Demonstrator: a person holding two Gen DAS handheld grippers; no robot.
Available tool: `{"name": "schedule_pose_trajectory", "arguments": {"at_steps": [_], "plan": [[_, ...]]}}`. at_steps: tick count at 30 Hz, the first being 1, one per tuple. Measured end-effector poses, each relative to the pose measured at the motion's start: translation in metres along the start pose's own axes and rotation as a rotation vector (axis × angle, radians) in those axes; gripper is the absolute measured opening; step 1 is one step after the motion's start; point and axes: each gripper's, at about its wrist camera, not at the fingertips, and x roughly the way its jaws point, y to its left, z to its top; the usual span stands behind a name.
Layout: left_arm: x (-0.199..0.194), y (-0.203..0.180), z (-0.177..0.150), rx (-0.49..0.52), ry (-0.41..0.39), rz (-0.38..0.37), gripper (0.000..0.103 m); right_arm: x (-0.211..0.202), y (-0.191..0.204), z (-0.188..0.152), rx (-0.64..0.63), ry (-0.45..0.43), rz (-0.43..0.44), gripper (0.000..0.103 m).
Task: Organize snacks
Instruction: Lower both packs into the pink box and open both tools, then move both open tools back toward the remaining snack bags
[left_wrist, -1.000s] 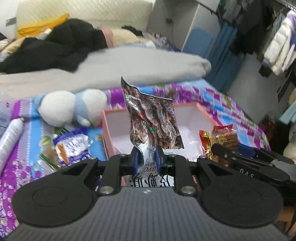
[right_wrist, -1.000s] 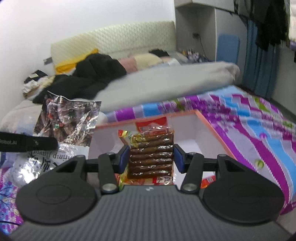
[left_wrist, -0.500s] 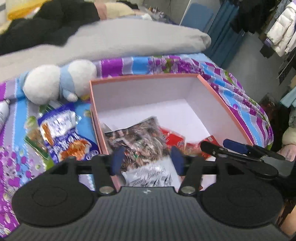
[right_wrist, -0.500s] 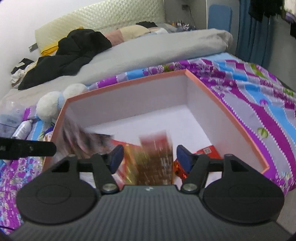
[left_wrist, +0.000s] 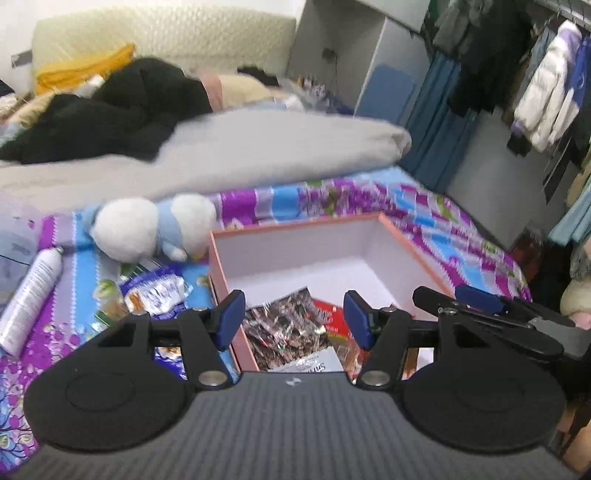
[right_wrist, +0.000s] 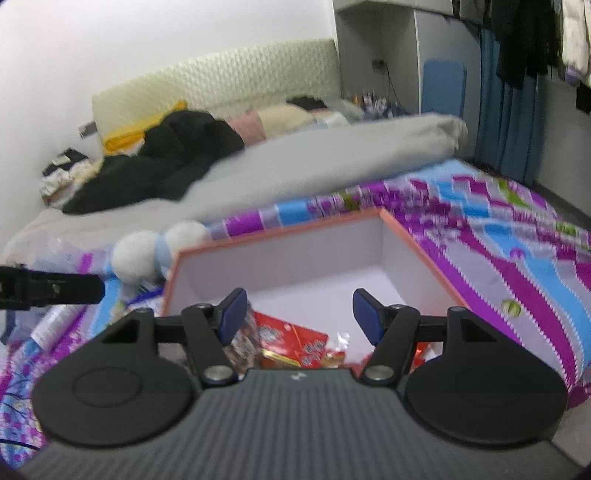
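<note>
Hovering over the box (left_wrist: 406, 240), left gripper (left_wrist: 294, 317) & right gripper (right_wrist: 299, 314) both gape wide, empty (snack packs (left_wrist: 288, 332) lie inside, near front wall).

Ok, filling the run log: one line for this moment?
left gripper open | right gripper open | dark snack bag in box | blue packet outside

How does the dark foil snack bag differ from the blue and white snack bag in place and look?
The dark foil snack bag lies inside the orange box; the blue and white snack bag lies outside it on the bedspread, left of the box. The foil bag is brown and silvery; the other is pale blue and white. Both lie flat, and neither is held by a gripper.
</note>
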Motion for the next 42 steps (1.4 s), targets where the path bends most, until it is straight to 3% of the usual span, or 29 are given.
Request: {"name": "schedule_pose_trajectory", "arguments": {"at_steps": [13, 22, 31, 42], "plan": [[-0.11, 0.022, -0.029, -0.027, -0.117, 0.042, 0.065, -0.079, 0.05, 0.003, -0.056, -0.136, 0.088, 0.066], [-0.174, 0.044, -0.085, -0.066, -0.137, 0.095, 0.065, -0.115, 0.09, -0.025, -0.141, -0.172, 0.119, 0.066], [-0.206, 0.063, -0.15, -0.113, -0.145, 0.164, 0.065, -0.14, 0.12, -0.069, -0.147, -0.15, 0.18, 0.066], [-0.216, 0.092, -0.202, -0.206, -0.113, 0.171, 0.065, -0.151, 0.146, -0.125, -0.158, -0.094, 0.228, 0.066]]}}
